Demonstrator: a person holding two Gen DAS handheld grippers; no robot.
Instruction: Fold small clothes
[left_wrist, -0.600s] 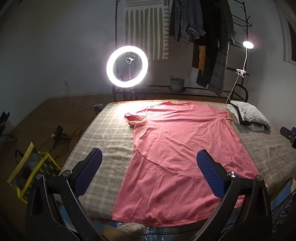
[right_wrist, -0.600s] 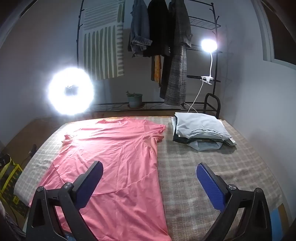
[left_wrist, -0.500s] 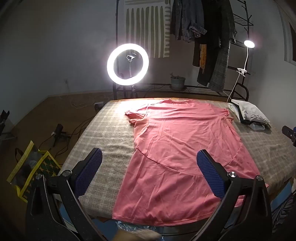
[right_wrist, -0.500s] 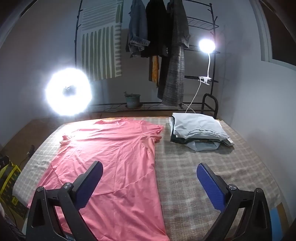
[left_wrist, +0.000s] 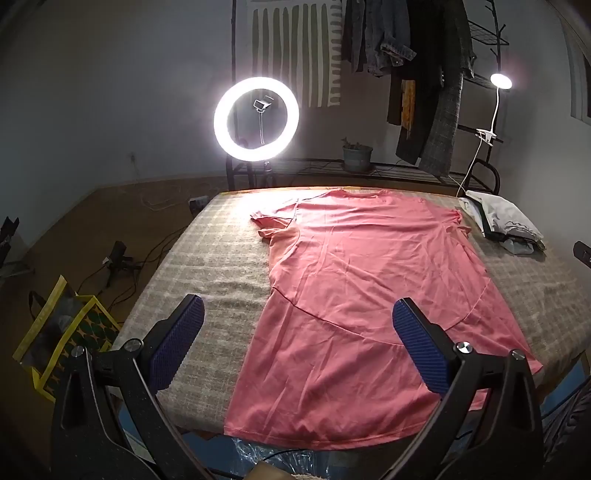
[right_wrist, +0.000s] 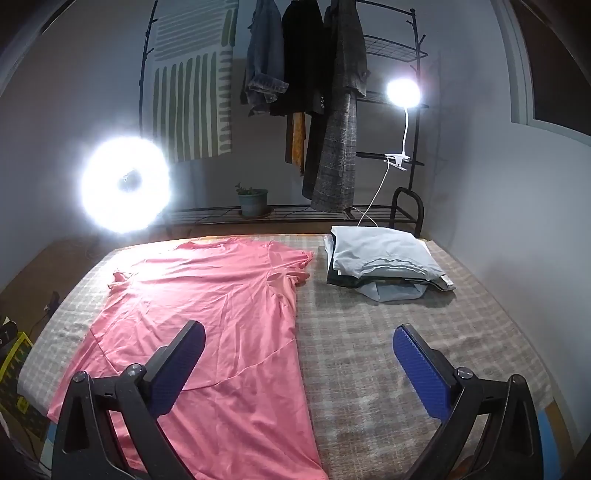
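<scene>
A pink T-shirt lies spread flat on the checked table cover, collar at the far edge and hem at the near edge. It also shows in the right wrist view, on the left half of the table. My left gripper is open and empty, held above the shirt's near left part. My right gripper is open and empty, held above the shirt's right edge and the bare cover beside it.
A stack of folded clothes sits at the far right of the table, also in the left wrist view. A ring light, a clothes rack and a clip lamp stand behind. A yellow bag is on the floor at left.
Both grippers have drawn back and up slightly, so the table sits a little lower in each view. The shirt has not moved. Both grippers stay open.
</scene>
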